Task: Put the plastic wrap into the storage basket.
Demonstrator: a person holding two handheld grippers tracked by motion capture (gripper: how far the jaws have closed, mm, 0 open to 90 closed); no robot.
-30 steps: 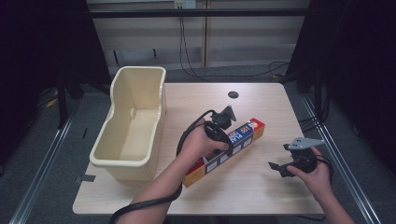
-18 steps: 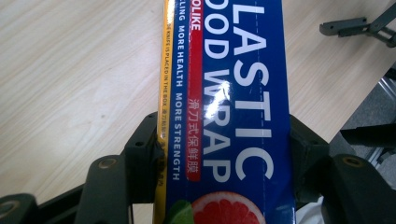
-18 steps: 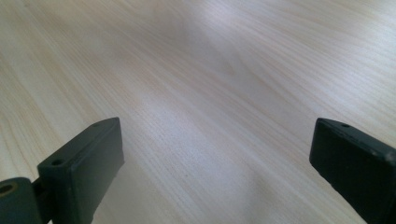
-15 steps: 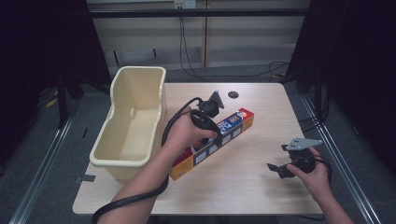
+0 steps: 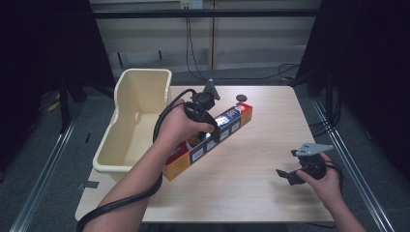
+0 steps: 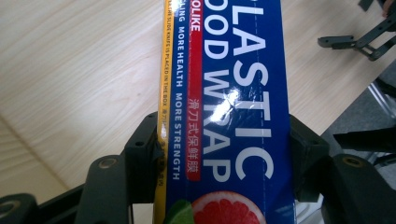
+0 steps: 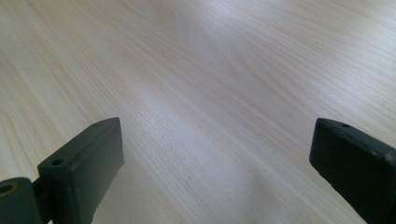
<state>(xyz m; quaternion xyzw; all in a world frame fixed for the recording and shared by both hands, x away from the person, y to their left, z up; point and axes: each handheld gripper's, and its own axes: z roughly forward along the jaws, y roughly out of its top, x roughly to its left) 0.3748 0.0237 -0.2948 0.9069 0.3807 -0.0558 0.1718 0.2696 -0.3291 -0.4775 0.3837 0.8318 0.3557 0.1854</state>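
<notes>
Two tongs: left tongs (image 6: 224,154) clamped on plastic wrap box (image 5: 208,140); right tongs (image 7: 215,163) apart over table (image 5: 270,145).

Wrap box (image 5: 208,142) in left gripper (image 5: 205,126)

Bare forearms, no sleeves in the high view. Left black two-jaw gripper (image 5: 207,102) topped by a grey three-cornered plate, with a thick black cable (image 5: 125,205) looping from it along the forearm. Right black two-jaw gripper (image 5: 288,175) likewise capped by a grey three-cornered plate, thinner dark cable trailing at its side. Close up, matte black blocky jaws with rounded corners, small screw holes in the pad faces, round brass-toned pivot pins at the jaw roots in the left gripper view.
</notes>
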